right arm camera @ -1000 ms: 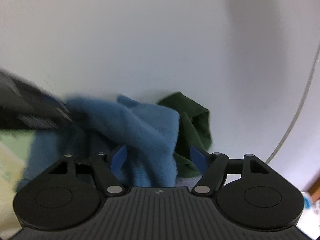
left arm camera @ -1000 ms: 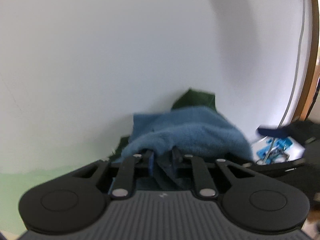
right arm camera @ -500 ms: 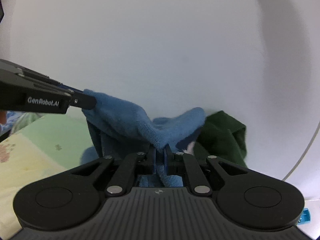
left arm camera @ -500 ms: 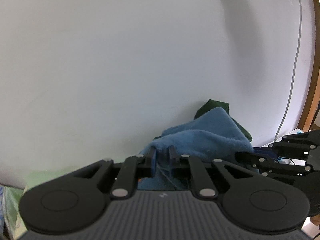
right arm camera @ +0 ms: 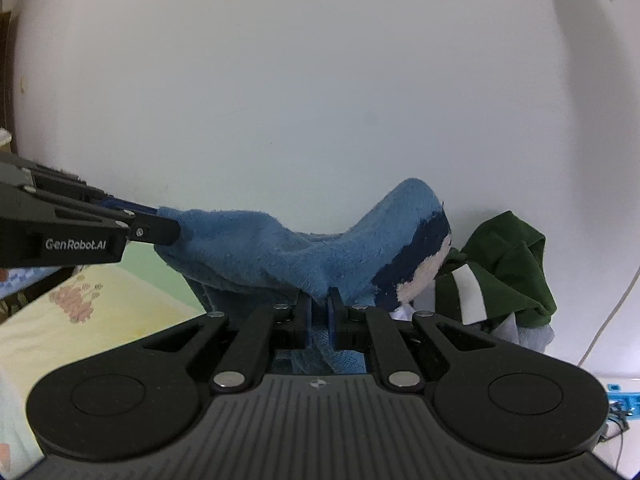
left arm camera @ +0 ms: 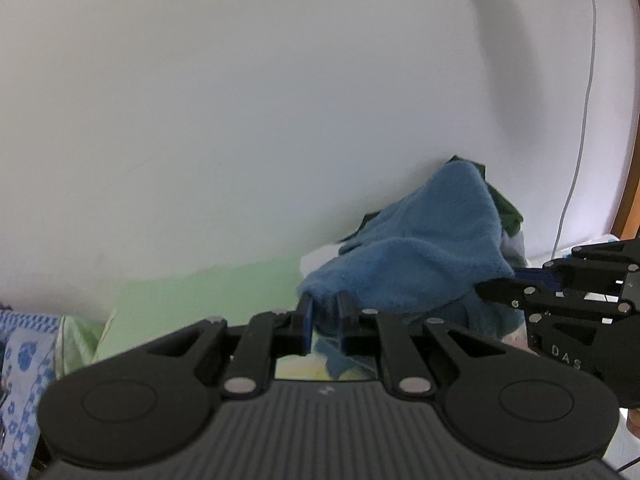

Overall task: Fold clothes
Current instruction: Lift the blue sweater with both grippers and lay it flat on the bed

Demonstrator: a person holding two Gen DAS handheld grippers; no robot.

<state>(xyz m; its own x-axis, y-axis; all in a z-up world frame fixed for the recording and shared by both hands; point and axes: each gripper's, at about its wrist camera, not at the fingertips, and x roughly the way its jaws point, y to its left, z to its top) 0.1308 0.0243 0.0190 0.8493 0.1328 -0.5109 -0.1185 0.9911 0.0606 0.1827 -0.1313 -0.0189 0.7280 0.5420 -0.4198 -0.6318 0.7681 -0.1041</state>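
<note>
A fluffy blue garment (left arm camera: 420, 256) (right arm camera: 288, 252) with a dark blue band and white patch hangs lifted between both grippers in front of the white wall. My left gripper (left arm camera: 324, 306) is shut on one edge of it; in the right wrist view that gripper (right arm camera: 160, 226) reaches in from the left, pinching the cloth. My right gripper (right arm camera: 319, 300) is shut on another edge, and shows at the right in the left wrist view (left arm camera: 486, 290). A dark green garment (right arm camera: 508, 264) with a white stripe lies crumpled behind the blue one, against the wall.
Below lies a bed surface with a pale green and yellow printed sheet (right arm camera: 92, 312) (left arm camera: 208, 300). A blue-and-white patterned cloth (left arm camera: 24, 356) is at the far left. A white cable (left arm camera: 580, 128) runs down the wall at right. Blue plastic items (right arm camera: 620, 396) sit low right.
The right gripper closed on the blue garment's edge. Both grippers then rose and drew apart, lifting and spreading the garment off the pile; more of the green one and the bed sheet shows.
</note>
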